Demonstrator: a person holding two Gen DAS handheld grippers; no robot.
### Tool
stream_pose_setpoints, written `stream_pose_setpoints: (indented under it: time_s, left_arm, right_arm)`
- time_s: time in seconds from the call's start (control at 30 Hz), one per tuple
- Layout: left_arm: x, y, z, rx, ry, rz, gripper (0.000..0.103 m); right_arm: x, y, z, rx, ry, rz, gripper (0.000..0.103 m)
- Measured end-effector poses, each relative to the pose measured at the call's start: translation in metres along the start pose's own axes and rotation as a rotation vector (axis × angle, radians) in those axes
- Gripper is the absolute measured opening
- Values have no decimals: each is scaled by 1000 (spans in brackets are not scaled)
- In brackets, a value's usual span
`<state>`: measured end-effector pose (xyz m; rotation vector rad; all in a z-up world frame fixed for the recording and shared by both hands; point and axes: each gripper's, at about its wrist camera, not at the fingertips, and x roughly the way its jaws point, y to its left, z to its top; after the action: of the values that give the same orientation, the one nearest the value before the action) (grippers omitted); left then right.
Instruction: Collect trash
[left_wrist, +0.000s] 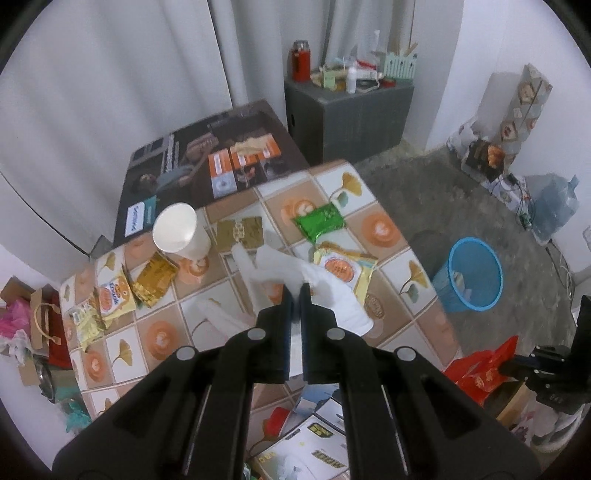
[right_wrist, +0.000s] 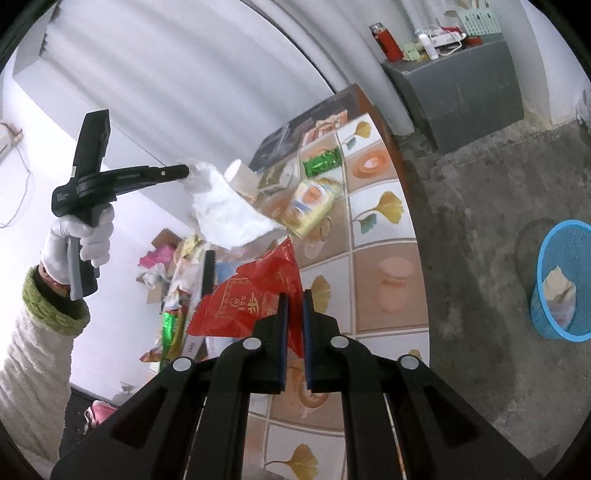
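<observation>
At far left of the right wrist view, a person's white-gloved hand (right_wrist: 79, 240), with a knitted sleeve cuffed in green, grips the handle of the left gripper (right_wrist: 184, 171). Its fingers are closed on a crumpled white tissue (right_wrist: 225, 214), which hangs in the air above the near part of the bench (right_wrist: 384, 266). In the left wrist view the same tissue (left_wrist: 295, 277) spreads out from between the nearly touching fingers.

On the tiled bench, from left to right in the left wrist view: a cluster of yellow snack wrappers (left_wrist: 107, 302) at the left edge, a gold foil wrapper (left_wrist: 153, 282), an upright white paper cup (left_wrist: 181, 234), a flattened gold wrapper (left_wrist: 240, 230), a green foil packet (left_wrist: 321, 221), and a yellow packet with an orange label (left_wrist: 343, 269), partly behind the tissue.

The right gripper (right_wrist: 293, 299) holds a red plastic bag (right_wrist: 258, 295); its fingers stand narrow, pinched on the bag's edge, beside the bench.

On the floor at right stands a blue mesh waste basket (right_wrist: 565, 280), well apart from the bench, with some paper inside.
</observation>
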<state>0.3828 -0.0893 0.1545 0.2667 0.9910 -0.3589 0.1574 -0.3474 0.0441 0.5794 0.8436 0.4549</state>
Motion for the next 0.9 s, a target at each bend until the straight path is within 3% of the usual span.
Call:
stream_pose_setpoints:
  time_s: [0.47, 0.9]
  left_arm:
    - [-83, -39, 8, 4, -169, -56, 2]
    - [-114, -144, 16, 95, -204, -182, 2]
  right_arm:
    - [-69, 2, -2, 31, -110, 39, 7]
    - [-163, -40, -25, 127, -227, 15, 7]
